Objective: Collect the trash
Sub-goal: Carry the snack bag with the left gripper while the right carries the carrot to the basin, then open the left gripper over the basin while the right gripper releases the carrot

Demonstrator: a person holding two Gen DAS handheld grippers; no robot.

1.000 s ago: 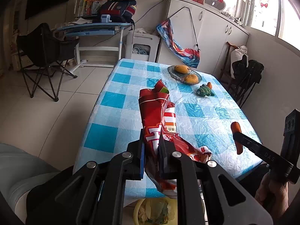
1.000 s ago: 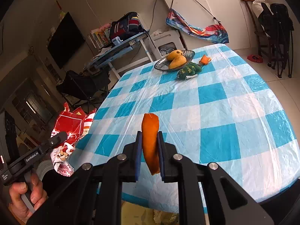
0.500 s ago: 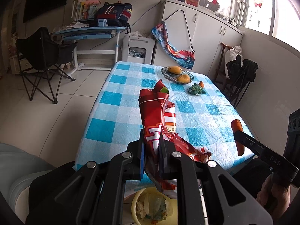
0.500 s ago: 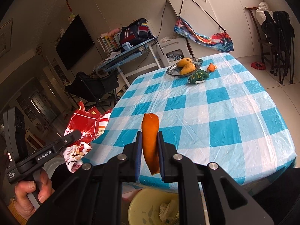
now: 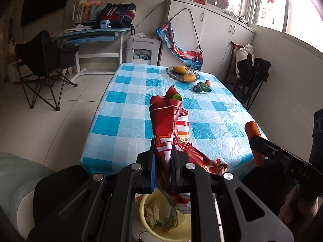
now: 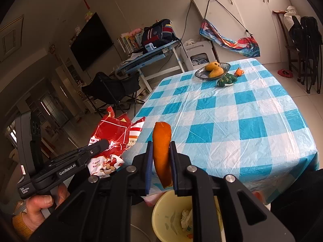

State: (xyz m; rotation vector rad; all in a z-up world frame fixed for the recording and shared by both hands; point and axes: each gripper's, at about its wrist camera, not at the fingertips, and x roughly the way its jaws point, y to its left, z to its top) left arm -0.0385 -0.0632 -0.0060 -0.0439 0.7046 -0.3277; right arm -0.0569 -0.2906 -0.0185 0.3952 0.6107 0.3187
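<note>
Left gripper [image 5: 163, 157] tilted downward, jaws clamping red snack bag [image 5: 169, 133], right gripper [image 6: 161, 161] jaws pinching orange peel [image 6: 161, 151] above yellow bin [image 6: 171, 217]

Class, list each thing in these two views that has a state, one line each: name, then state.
left hand-held gripper: shut on the red snack bag
right hand-held gripper: shut on the orange peel
yellow bin: open, trash inside
fruit dish: holds two mangoes
</note>
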